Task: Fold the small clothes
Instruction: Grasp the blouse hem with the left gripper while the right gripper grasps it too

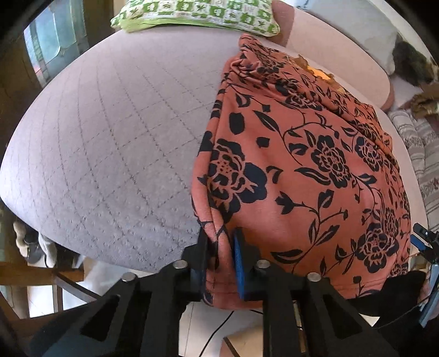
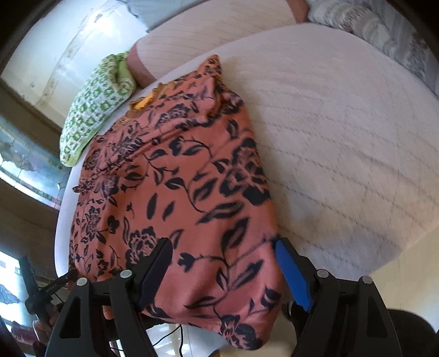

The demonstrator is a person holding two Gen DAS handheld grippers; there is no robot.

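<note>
Orange black-flowered garment lies draped over bed edge.

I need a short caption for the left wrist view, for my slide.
Left gripper pinching the near corner of a floral orange garment on a quilted bed.

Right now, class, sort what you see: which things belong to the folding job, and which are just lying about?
Part of the job:
- floral garment
- left gripper, shut on the garment's corner
- right gripper, open across the garment's near edge
- bed, the folding surface

Just lying about:
- green pillow
- striped bedding
</note>
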